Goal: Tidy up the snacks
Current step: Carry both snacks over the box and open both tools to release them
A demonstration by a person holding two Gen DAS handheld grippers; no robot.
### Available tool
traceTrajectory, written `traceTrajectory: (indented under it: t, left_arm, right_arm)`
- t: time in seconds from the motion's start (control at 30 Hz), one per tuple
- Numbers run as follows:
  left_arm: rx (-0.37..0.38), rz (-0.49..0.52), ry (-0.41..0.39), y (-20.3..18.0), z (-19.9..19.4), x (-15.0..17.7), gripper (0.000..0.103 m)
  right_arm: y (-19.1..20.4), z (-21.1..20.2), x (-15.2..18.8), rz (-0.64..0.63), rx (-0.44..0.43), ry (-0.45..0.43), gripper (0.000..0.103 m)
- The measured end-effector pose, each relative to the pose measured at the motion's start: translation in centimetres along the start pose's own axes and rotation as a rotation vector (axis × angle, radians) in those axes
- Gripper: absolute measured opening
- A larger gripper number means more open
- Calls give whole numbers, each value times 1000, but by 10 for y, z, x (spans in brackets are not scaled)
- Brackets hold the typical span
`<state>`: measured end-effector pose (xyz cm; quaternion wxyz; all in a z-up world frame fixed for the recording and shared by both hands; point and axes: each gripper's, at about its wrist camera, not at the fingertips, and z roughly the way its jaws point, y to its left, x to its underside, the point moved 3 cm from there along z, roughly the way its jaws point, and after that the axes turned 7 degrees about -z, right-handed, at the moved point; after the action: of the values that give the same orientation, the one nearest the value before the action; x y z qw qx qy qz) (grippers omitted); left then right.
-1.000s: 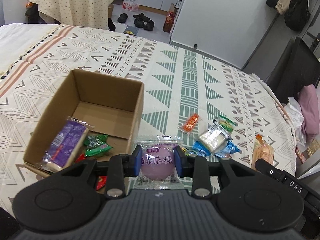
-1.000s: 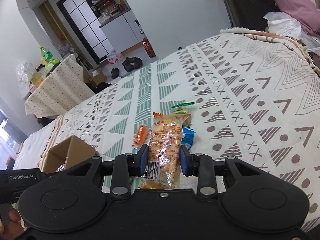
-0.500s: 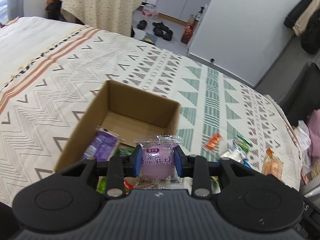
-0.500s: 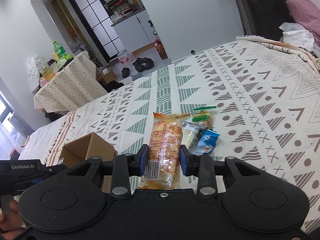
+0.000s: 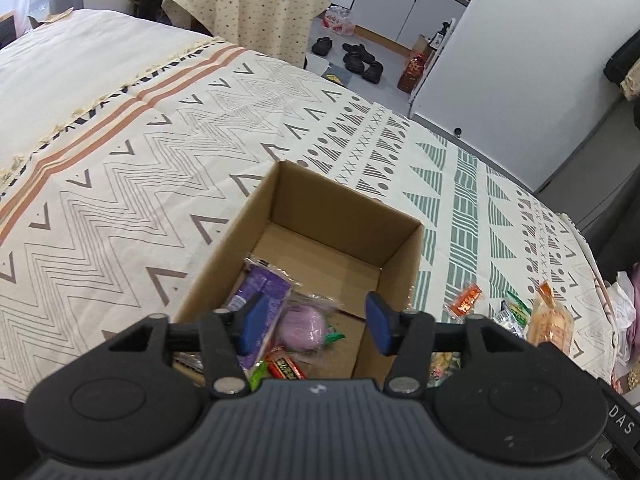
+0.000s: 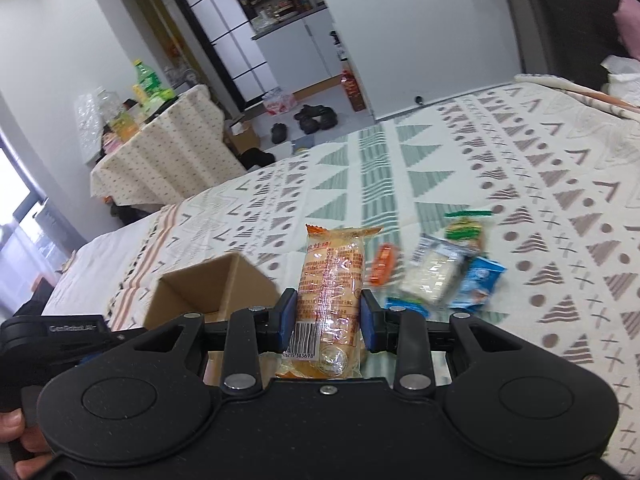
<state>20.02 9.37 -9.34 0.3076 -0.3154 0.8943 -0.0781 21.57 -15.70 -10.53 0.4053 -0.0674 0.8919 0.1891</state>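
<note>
**Two matching black hand tools**

The left gripper [image 5: 314, 324] has a ribbed dark-grey body, two round black side discs, silver screws and blue fingers [image 5: 253, 322]; the right gripper [image 6: 328, 320] looks alike, smooth black, its handle lettered white.

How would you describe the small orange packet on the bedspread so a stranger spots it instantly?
Start at the cardboard box on the patterned bedspread. Right of it lies a cluster of loose snacks; the small orange packet lies at its near-box edge, the only plain orange one among white, green and blue wrappers.
</note>
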Motion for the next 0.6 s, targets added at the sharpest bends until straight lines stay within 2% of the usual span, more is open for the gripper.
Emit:
traceTrajectory:
  t: [0.2,0.4,0.6]
  left_arm:
    - [-24,-19,-11,11,-6,-6,79]
    - [-26,-45,-23,27,-15,-16,86]
    - [-46,-81,-16,47,-16,-24,88]
  right_arm:
    - [35,7,-6,-35,-60,9,32]
    - [69,13,-9,-67,-112,21,32]
    - [101,20,-10,-81,-161,41,35]
